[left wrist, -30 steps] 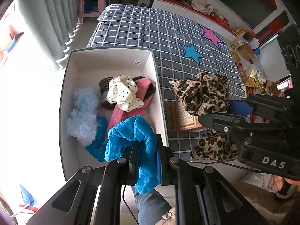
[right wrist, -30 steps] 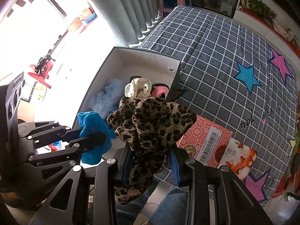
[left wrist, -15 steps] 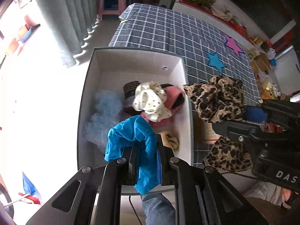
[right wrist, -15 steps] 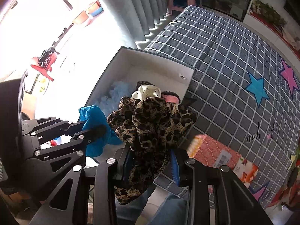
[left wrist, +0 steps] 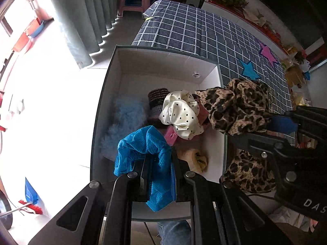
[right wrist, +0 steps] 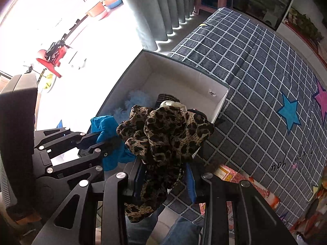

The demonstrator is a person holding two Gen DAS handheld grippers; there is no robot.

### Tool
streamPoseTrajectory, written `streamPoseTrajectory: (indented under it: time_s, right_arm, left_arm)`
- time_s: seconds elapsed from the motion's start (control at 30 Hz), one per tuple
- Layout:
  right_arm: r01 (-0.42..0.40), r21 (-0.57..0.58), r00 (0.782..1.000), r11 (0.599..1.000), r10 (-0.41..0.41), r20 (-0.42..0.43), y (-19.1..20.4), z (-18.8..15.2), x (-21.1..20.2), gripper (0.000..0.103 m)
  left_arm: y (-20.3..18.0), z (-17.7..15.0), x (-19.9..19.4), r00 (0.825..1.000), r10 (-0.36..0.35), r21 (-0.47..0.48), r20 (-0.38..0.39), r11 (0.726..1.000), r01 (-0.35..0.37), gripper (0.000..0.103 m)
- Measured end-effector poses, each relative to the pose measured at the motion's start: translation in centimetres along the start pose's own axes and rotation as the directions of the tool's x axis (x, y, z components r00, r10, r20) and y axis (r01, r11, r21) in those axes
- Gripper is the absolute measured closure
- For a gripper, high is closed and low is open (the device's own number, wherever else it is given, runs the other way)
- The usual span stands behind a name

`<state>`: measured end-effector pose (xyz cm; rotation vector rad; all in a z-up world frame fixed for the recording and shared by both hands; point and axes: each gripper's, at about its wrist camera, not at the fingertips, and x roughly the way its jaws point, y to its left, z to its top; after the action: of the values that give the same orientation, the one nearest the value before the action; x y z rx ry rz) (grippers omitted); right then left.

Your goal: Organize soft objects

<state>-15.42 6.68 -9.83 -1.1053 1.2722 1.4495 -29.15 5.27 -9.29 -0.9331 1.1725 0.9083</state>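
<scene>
My left gripper (left wrist: pixel 159 161) is shut on a blue cloth (left wrist: pixel 143 153) and holds it above the near end of an open white box (left wrist: pixel 163 61). My right gripper (right wrist: pixel 165 167) is shut on a leopard-print cloth (right wrist: pixel 165 132) and holds it over the box's right wall; it also shows in the left wrist view (left wrist: pixel 239 106). In the box lie a cream polka-dot scrunchie (left wrist: pixel 179 114), a pink cloth (left wrist: pixel 170 135), a light blue fluffy piece (left wrist: pixel 126 118), a dark knitted item (left wrist: pixel 157 96) and a yellowish cloth (left wrist: pixel 194 159).
The box (right wrist: pixel 184 81) stands beside a bed with a dark checked cover (right wrist: pixel 255 71) bearing blue and pink stars. A red printed packet (right wrist: pixel 245 179) lies on the cover near the right gripper. Grey curtains (left wrist: pixel 81 20) hang to the left.
Both grippers have moved left over the box with their cloths. The leopard cloth now hangs over the box's right wall and the blue cloth over its near end.
</scene>
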Motion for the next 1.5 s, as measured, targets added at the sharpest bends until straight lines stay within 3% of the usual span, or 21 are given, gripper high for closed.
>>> streamPoseTrajectory:
  time_s: [0.13,0.17,0.23,0.27,0.3,0.37,0.47,0.53,0.6,0.77,1.13,1.5]
  right_arm:
    - [0.000,0.015,1.000,1.000,0.000,-0.003,-0.3,1.0,0.5,0.067]
    - [-0.001,0.024,1.000,1.000,0.001,0.002,-0.5,1.3,0.4,0.067]
    - [-0.007,0.029,1.000,1.000,0.007,0.003,-0.7,1.8,0.4,0.067]
    - [-0.014,0.032,1.000,0.999,0.014,0.001,-0.7,2.0,0.4,0.061]
    - [-0.022,0.036,1.000,0.999,0.022,0.001,-0.8,2.1,0.4,0.042]
    - [-0.023,0.039,1.000,0.999,0.023,0.017,-0.8,2.2,0.0,0.014]
    - [-0.001,0.038,0.999,0.999,0.000,0.037,-0.9,2.2,-0.8,0.012]
    - [0.025,0.045,0.999,0.999,-0.026,0.032,-1.1,2.2,-1.0,0.000]
    - [0.040,0.043,0.998,0.998,-0.042,0.041,-1.3,2.0,-1.3,0.000]
    - [0.050,0.035,0.997,0.998,-0.052,0.052,-1.1,1.3,-2.0,0.000]
    - [0.058,-0.019,0.998,0.998,-0.057,0.036,0.7,1.1,-1.9,0.000]
    - [0.186,-0.081,0.982,0.979,-0.184,0.036,1.8,0.8,-1.5,0.000]
  left_arm:
    - [-0.1,0.1,0.2,1.000,0.005,-0.001,0.004,1.000,-0.005,0.087]
    - [-0.2,0.1,0.1,1.000,0.005,0.003,0.007,1.000,-0.005,0.081]
    - [-0.4,0.2,0.1,1.000,0.004,0.010,0.013,1.000,-0.005,0.058]
    - [-0.5,0.2,0.0,1.000,0.007,0.012,0.017,1.000,-0.008,0.033]
    - [-0.6,0.2,-0.1,1.000,0.007,0.015,0.023,1.000,-0.007,0.020]
    - [-0.6,0.1,-0.4,0.999,0.008,0.018,0.036,1.000,-0.008,0.019]
    - [-0.6,0.1,-0.8,0.998,0.053,0.017,0.036,0.998,-0.053,0.011]
    - [-0.5,0.1,-1.5,0.996,0.070,0.015,0.062,0.997,-0.071,0.011]
    - [-0.2,0.1,-2.3,0.993,0.077,-0.010,0.084,0.997,-0.077,0.011]
    - [0.6,0.3,-2.7,0.997,0.061,-0.060,0.043,0.997,-0.058,0.011]
    - [-0.2,-1.0,-3.5,0.990,0.123,-0.042,0.069,0.992,-0.121,0.010]
    - [-0.7,-1.9,-3.8,0.981,0.174,-0.030,0.090,0.985,-0.172,0.010]
